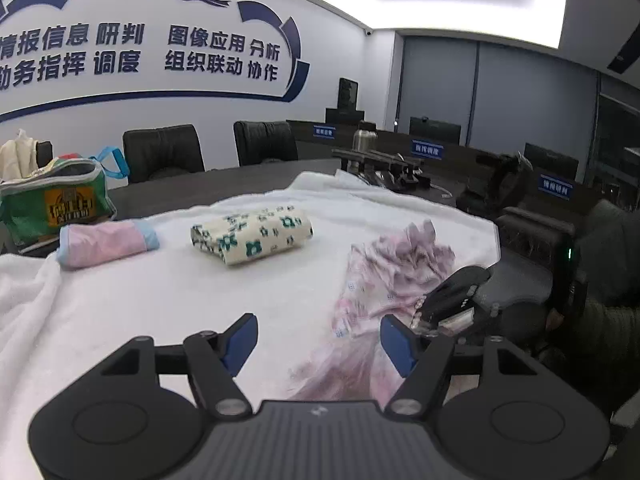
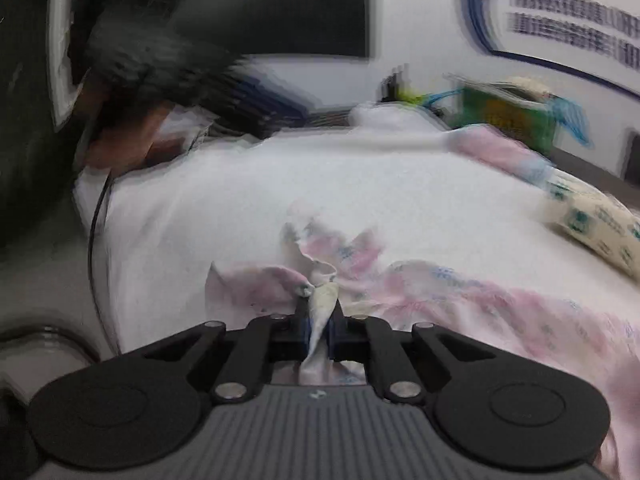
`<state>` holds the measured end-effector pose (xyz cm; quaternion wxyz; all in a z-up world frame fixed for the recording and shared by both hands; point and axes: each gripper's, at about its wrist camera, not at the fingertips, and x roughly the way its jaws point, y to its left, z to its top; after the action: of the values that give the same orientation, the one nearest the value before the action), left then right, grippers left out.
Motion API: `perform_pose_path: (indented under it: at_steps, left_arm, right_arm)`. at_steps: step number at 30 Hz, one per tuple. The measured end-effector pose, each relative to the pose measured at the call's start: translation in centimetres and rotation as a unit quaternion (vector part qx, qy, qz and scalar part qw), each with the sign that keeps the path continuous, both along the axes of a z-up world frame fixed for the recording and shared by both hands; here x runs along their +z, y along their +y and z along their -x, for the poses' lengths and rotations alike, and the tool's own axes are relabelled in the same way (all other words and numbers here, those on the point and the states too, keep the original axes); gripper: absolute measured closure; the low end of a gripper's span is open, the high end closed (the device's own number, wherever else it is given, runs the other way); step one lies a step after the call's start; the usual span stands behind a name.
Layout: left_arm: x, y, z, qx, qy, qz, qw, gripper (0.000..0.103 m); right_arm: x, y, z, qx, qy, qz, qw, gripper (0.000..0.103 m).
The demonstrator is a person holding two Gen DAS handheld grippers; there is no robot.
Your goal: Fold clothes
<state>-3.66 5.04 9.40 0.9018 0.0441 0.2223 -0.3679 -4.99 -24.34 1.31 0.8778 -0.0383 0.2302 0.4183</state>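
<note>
A crumpled pink patterned garment (image 1: 384, 272) lies on the white towel (image 1: 200, 300) covering the table. My left gripper (image 1: 318, 340) is open and empty, just above the towel, with the garment's near end by its right finger. My right gripper (image 2: 320, 328) is shut on a bunched fold of the pink garment (image 2: 460, 300); it also shows in the left wrist view (image 1: 444, 300) at the garment's right edge. A folded cream cloth with green print (image 1: 252, 236) and a folded pink cloth with blue trim (image 1: 106, 242) lie further back.
A green bag (image 1: 52, 200) stands at the table's far left edge. Black office chairs (image 1: 164, 152) line the far side. A metal flask (image 1: 364, 140) and dark equipment (image 1: 384, 164) sit at the back right. The right wrist view is motion-blurred.
</note>
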Motion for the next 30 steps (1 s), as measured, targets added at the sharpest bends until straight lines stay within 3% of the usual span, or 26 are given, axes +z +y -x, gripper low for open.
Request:
perform_pose_path:
  at_steps: [2,3,6,7,8,10,12,14,16,17,18,19,20,21,23,24,30]
  left_arm:
    - [0.5,-1.0,-1.3,-0.001,0.001,0.006,1.0,0.036]
    - [0.6,-2.0,-2.2,-0.003,0.003,0.008,1.0,0.036]
    - [-0.1,-6.2,-5.7,-0.025,0.037,0.008,0.9989,0.036]
    - [-0.6,-8.0,-7.0,-0.035,0.054,0.004,0.9979,0.036]
    - [-1.3,-10.0,-8.4,-0.042,0.069,-0.005,0.9967,0.036]
    - [-2.9,-13.9,-10.8,-0.05,0.089,-0.034,0.9942,0.036]
    - [-4.7,-17.0,-12.9,-0.058,0.116,-0.057,0.99,0.036]
    - [-6.0,-18.7,-14.3,-0.067,0.142,-0.064,0.9855,0.036]
    - [-7.1,-20.0,-15.3,-0.075,0.161,-0.069,0.9816,0.039]
    - [-7.3,-20.1,-15.4,-0.077,0.162,-0.066,0.9815,0.042]
    - [-7.5,-20.1,-15.3,-0.078,0.167,-0.064,0.9807,0.061]
    - [-7.7,-20.1,-15.2,-0.08,0.175,-0.063,0.9792,0.088]
    - [-7.8,-19.8,-14.9,-0.076,0.18,-0.064,0.9786,0.096]
    - [-7.8,-19.4,-14.3,-0.067,0.181,-0.067,0.9788,0.096]
    - [-7.8,-18.0,-13.1,-0.049,0.184,-0.073,0.9791,0.098]
    - [-7.6,-16.4,-12.2,-0.038,0.185,-0.075,0.9792,0.098]
    - [-6.9,-7.1,-7.2,0.025,0.191,-0.082,0.9779,0.099]
  right_arm:
    - [1.0,-3.9,-0.6,-0.085,0.013,-0.087,0.992,0.097]
    - [1.3,-6.2,-1.0,-0.135,0.023,-0.131,0.982,0.097]
    - [0.5,-13.8,-2.1,-0.294,0.054,-0.227,0.927,0.096]
    - [0.0,-15.5,-2.0,-0.339,0.055,-0.235,0.91,0.093]
    - [-0.4,-16.2,-1.8,-0.366,0.056,-0.223,0.902,0.09]
    - [-0.4,-16.2,-1.0,-0.38,0.053,-0.191,0.903,0.061]
    - [0.0,-16.2,0.3,-0.389,0.042,-0.175,0.904,0.043]
    - [1.0,-17.2,2.7,-0.402,0.016,-0.192,0.895,0.033]
    - [0.6,-18.1,2.0,-0.404,0.033,-0.2,0.892,0.027]
    - [0.1,-18.6,1.1,-0.403,0.05,-0.202,0.891,0.027]
    - [-0.4,-19.1,0.3,-0.402,0.066,-0.204,0.89,0.027]
    - [-0.8,-19.6,-0.6,-0.4,0.082,-0.206,0.889,0.027]
    - [-1.3,-20.1,-1.5,-0.399,0.099,-0.208,0.888,0.027]
    - [-1.8,-20.6,-2.3,-0.397,0.115,-0.21,0.886,0.029]
    - [-2.8,-21.6,-4.1,-0.394,0.147,-0.214,0.882,0.065]
    - [-3.0,-21.3,-4.9,-0.389,0.156,-0.203,0.885,0.093]
    - [-2.1,-12.4,-2.5,-0.314,0.169,-0.158,0.921,0.095]
